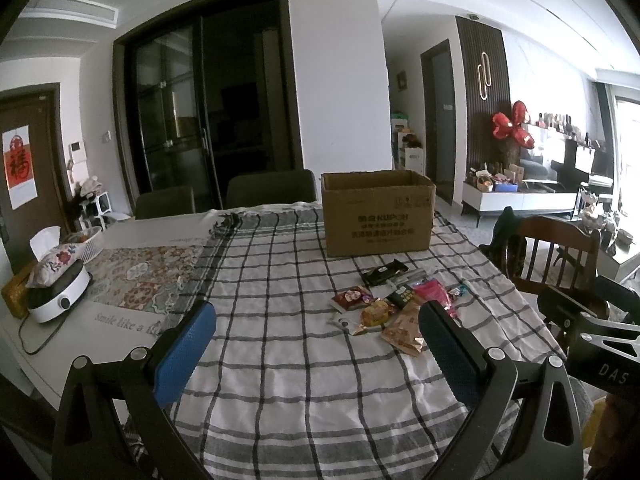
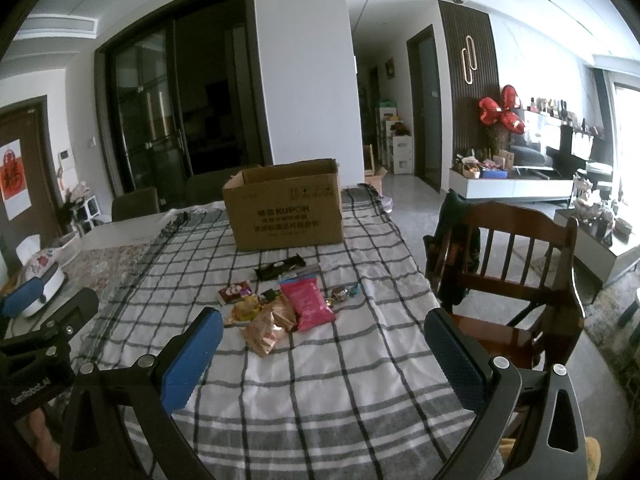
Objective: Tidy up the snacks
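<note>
A heap of snack packets lies on the checked tablecloth (image 1: pixel 280 360): a pink bag (image 2: pixel 307 300), a tan crinkled bag (image 2: pixel 264 330), a yellow packet (image 2: pixel 246 307), a red packet (image 2: pixel 234 292) and a black bar (image 2: pixel 280 267). The heap also shows in the left wrist view, with the tan bag (image 1: pixel 402 330) nearest. An open cardboard box (image 1: pixel 378 214) (image 2: pixel 286 206) stands behind the heap. My left gripper (image 1: pixel 316 354) is open and empty, above the cloth, left of and short of the heap. My right gripper (image 2: pixel 324 360) is open and empty, short of the heap.
A wooden chair (image 2: pixel 516 280) stands at the table's right edge. A white cooker (image 1: pixel 60 292) with a tissue pouch on it and a white basket (image 1: pixel 90 242) sit at the far left. Two dark chairs (image 1: pixel 272 190) stand behind the table.
</note>
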Motion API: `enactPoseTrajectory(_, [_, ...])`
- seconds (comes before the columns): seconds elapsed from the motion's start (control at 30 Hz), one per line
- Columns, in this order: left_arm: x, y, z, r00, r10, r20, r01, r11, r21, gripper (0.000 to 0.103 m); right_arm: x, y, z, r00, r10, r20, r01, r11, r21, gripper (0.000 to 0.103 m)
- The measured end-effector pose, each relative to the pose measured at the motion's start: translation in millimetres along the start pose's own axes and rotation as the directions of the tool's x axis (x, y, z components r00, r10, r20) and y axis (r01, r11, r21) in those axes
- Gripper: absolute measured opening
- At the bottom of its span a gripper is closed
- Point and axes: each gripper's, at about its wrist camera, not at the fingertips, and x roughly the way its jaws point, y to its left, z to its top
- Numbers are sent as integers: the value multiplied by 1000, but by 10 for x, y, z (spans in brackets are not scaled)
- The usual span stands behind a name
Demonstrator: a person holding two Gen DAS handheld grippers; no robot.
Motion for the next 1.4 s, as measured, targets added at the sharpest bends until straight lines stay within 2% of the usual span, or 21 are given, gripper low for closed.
enactPoseTrajectory(0.27, [41,-102,4,1000,-20,-11,20,999,32,103,10,-10,4,1000,5,-6,-5,1000,5,102])
enactPoseTrajectory(0.43, [201,-185,-93,998,-49,-48,52,996,72,103,90,-58,-2,1000,9,-21,-9,1000,7,102])
enactPoseTrajectory(0.53, [305,-256,-115,998,-46,-43,51,993,105,103,188,-85,-18,999,13,-30,-13,1000,0,102])
enactPoseTrajectory(0.77, [665,-419,-165,991,-103,-80,114,981,158,89,545,-132,-27,998,18,-60,-21,999,-45,101])
enactPoseTrajectory(0.87, [850,-488,-198,984,-137,-112,156,971,181,85,760,-135,-9,996,22,-87,-28,997,-68,96])
enactPoseTrajectory(1.13, [1355,-661,-312,949,-243,-200,284,937,206,77,1305,-72,6,986,66,-155,-87,987,-138,86])
enactPoseTrajectory(1.3, [1688,-702,-364,916,-297,-268,351,919,180,70,1637,-50,-18,973,86,-214,-123,979,-165,77])
enactPoseTrajectory(1.4, [1866,-755,-408,893,-331,-305,393,903,172,67,1786,-56,-35,966,93,-239,-135,977,-164,76])
